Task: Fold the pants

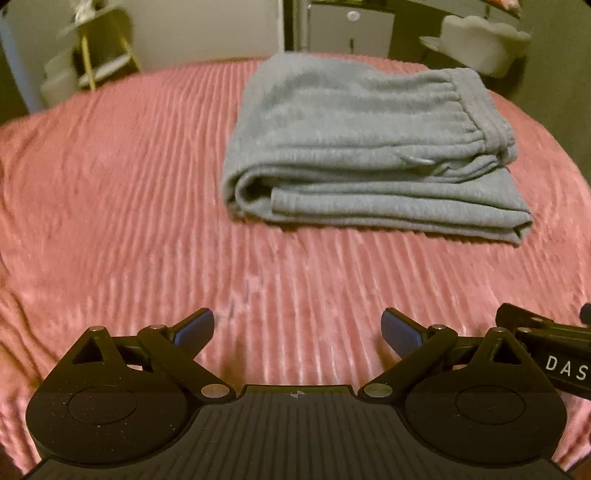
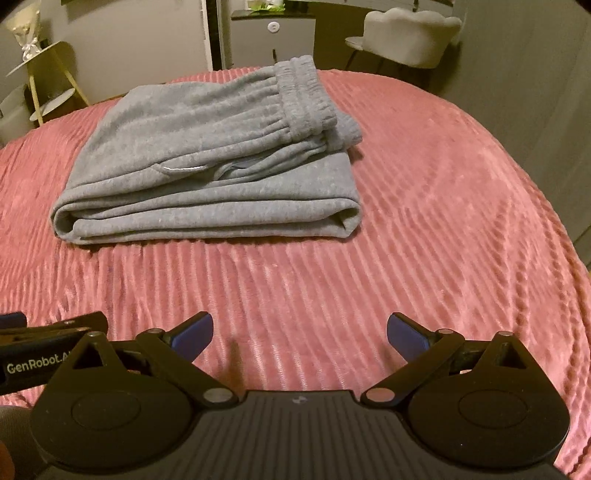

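Pants [image 1: 365, 147] are what I am looking at past my tools, already folded into a thick grey bundle. Starting close in: my left tool [image 1: 297, 326] sits at the bottom of the left wrist view with its blue-padded fingers [image 1: 194, 328] spread wide apart and nothing between them, only the ribbed pink bedspread [image 1: 110, 192] below. At the lower right edge of that same view I see part of my right tool, a black body with white lettering. In the right wrist view, my right tool [image 2: 300, 330] is likewise at the bottom of the frame, fingers [image 2: 408, 336] wide apart and holding nothing; the left tool's body pokes in at the lower left edge. Both tools are well apart from the cloth.

Moving outward, the bundle lies on the bed in the upper middle to upper right of the left view, and in the upper left to centre of the right view. Its folded layers face me, with the gathered elastic waistband [image 2: 306, 96] on top toward the far right side.

Beyond the bed, a pale scalloped chair [image 2: 410, 33] stands at the upper right, and a small stand with yellow legs [image 2: 48, 77] at the upper left.
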`<state>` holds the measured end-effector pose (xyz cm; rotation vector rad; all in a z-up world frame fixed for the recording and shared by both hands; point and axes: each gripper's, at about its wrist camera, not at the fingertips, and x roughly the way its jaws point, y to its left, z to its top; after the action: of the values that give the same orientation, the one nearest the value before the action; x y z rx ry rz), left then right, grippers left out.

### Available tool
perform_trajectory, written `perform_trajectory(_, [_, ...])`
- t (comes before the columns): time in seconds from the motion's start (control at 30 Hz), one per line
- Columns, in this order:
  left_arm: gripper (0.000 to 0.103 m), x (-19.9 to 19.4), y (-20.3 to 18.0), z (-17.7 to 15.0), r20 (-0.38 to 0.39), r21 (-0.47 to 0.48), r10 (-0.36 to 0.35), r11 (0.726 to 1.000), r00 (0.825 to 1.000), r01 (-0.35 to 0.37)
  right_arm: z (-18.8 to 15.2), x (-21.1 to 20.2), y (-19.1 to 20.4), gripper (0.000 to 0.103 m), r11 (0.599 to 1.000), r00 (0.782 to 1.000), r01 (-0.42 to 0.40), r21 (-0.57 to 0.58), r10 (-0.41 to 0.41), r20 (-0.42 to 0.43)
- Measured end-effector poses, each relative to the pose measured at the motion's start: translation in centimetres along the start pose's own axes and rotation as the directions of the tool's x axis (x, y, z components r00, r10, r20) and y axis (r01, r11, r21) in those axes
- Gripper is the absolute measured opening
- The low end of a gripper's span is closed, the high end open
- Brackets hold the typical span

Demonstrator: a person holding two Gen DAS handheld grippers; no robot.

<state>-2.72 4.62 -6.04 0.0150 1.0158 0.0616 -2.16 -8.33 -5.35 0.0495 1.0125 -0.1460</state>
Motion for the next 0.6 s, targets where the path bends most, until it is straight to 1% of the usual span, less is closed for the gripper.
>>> perform_trajectory(0.1, [0.100, -1.2, -1.0, 0.5, 0.034, 0.090, 0.069, 0.993, 0.997, -0.072, 0.5, -0.5, 0.2, 0.100, 1.000, 1.000, -0.001, -0.007, 0.001, 0.006])
perform_trajectory(0.17, [0.100, -1.8, -1.3, 1.0, 0.042, 0.101, 0.091, 0.990, 0.995, -0.095, 0.9, -0.9, 0.2, 0.100, 1.000, 1.000, 0.000, -0.006, 0.000, 0.010])
perform_trajectory(0.37, [0.100, -2.3, -1.0, 2.4, 0.018, 0.071, 0.053, 0.996, 0.998, -0.054, 1.9, -1.6, -0.3, 0.100, 1.000, 1.000, -0.007, 0.023, 0.007, 0.011])
perform_trajectory(0.6, [0.100, -2.2, -0.9, 2.7, -0.001, 0.071, 0.058, 0.996, 0.998, -0.058, 2.5, -1.7, 0.2, 0.100, 1.000, 1.000, 0.005, 0.001, -0.005, 0.019])
